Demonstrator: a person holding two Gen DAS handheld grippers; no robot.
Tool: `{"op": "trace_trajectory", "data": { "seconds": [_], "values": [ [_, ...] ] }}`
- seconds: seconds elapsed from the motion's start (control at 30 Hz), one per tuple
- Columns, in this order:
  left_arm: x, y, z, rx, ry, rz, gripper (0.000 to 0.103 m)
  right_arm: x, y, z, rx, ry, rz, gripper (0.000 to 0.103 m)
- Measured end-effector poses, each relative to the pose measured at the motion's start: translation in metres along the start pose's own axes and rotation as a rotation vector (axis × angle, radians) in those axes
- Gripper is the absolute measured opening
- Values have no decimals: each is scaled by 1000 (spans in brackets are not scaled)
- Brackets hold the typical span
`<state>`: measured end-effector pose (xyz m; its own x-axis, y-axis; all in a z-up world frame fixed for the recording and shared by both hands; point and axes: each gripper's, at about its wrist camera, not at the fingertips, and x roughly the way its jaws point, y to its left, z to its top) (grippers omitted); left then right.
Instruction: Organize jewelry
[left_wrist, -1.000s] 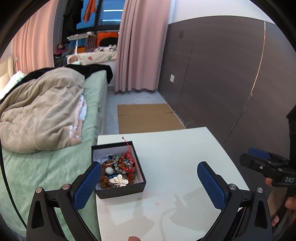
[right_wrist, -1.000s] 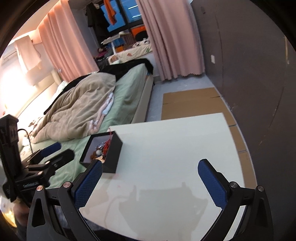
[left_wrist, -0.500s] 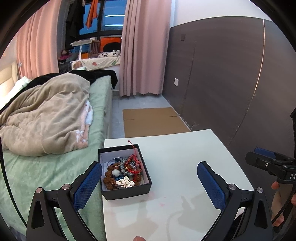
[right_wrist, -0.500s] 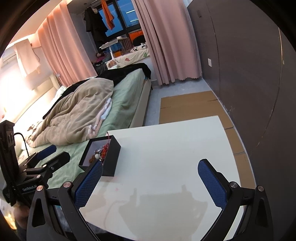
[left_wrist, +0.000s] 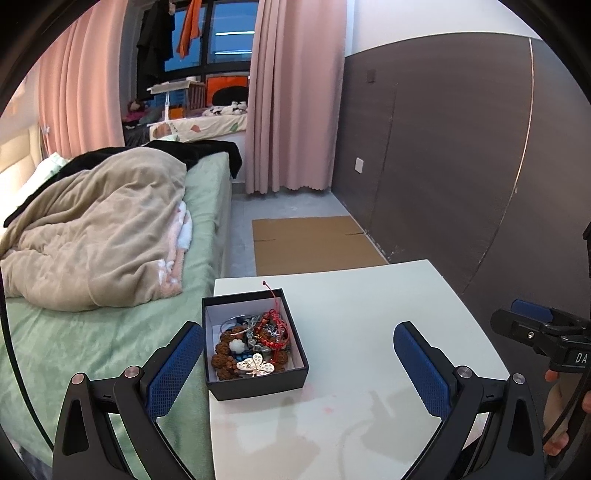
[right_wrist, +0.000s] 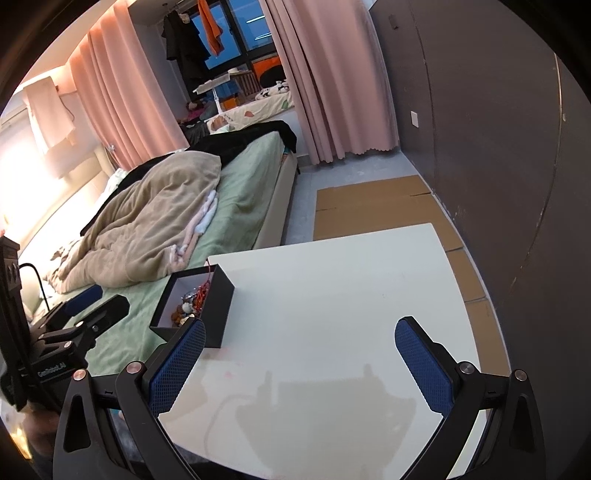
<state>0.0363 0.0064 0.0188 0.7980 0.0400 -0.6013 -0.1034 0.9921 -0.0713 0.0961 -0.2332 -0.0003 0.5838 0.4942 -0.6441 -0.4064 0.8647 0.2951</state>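
1. I see a small black box (left_wrist: 255, 384) near the left edge of the white tabletop (left_wrist: 369, 332), close to the bed (left_wrist: 110, 332). It has no lid on.
2. The jewelry (left_wrist: 255, 347) is all piled inside the box: brown beads, a red string bracelet, and a shiny butterfly piece (left_wrist: 256, 366) on top. A red cord hangs over the far wall of the box.
3. My left gripper (left_wrist: 299, 369) is spread wide and holds nothing. Its left finger sits just beside the box.
4. My right gripper (right_wrist: 301, 365) is spread wide too and holds nothing. It hangs over the bare middle of the tabletop.
5. The rest of the tabletop is bare, so this could be a heap waiting to be sorted or pieces already put away. I can't tell which.
6. The pieces look tangled, I think, but they are too small to be sure.
7. If I pick one up, I should go slow, pinch only the top piece, and lift straight up so the others don't drag along.
8. I should keep the box steady so it doesn't slide off the edge.
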Motion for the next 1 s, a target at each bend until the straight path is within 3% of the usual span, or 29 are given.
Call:
{"op": "trace_trajectory", "data": {
  "seconds": [1.0],
  "values": [
    [5, 1, -5, -2, 11, 8, 103, 4, 0, -4, 2, 18, -5, 103]
  ]
}}
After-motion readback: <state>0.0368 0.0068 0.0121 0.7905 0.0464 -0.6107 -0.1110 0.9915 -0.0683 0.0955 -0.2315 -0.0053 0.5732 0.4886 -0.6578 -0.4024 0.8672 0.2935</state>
